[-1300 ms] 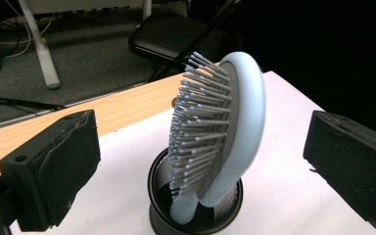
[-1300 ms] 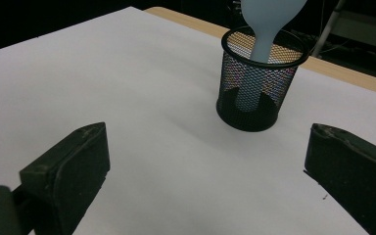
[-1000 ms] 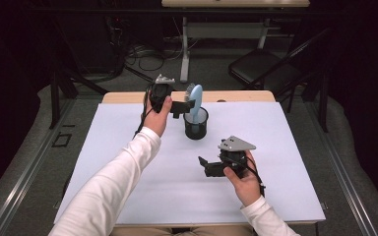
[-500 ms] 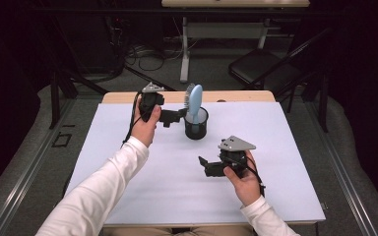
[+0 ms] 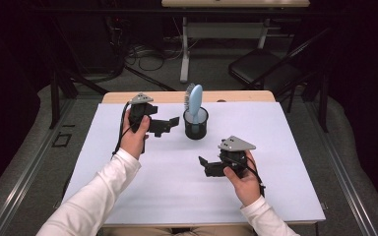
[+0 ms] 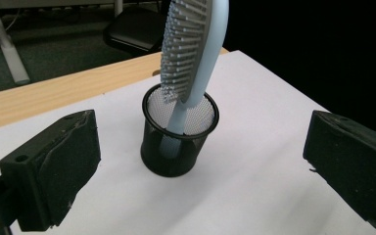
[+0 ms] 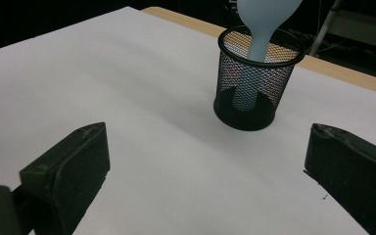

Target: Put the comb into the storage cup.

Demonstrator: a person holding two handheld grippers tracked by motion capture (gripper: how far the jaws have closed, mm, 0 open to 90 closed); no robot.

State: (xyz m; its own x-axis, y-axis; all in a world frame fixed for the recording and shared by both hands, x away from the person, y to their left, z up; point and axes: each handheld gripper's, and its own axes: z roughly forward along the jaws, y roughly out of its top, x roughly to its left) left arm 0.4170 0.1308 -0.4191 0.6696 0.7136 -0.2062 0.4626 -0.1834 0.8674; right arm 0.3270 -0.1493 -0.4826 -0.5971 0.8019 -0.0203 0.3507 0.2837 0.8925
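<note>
- Left claw (image 5: 170, 126) has pulled back from the hairbrush (image 5: 194, 101): a second ago it sat right at the brush head above the cup, half a second ago it was backing off to the left, now it hangs just left of the mesh cup (image 5: 196, 124), apart from it.
- Its jaws are wide apart and empty; in the left gripper view the cup (image 6: 178, 137) and brush (image 6: 192, 54) sit between them but farther off, nothing touched.
- Hairbrush stands handle-down in the black mesh cup, head up and leaning against the rim, bristles toward the left claw. Cup is upright on the white sheet at the far middle of the bench (image 5: 128, 196).
- Right claw (image 5: 205, 166) hasn't moved across the three frames: parked near the front right of the bench, jaws apart, empty, pointed toward the cup (image 7: 257, 83), well short of it.
- Read: looks like a release and retreat, so the brush-into-cup placement is probably done. Brush stays put without support.
- Remaining risk is small: the head leans out over the rim, so a knock on the cup could tip it.
</note>
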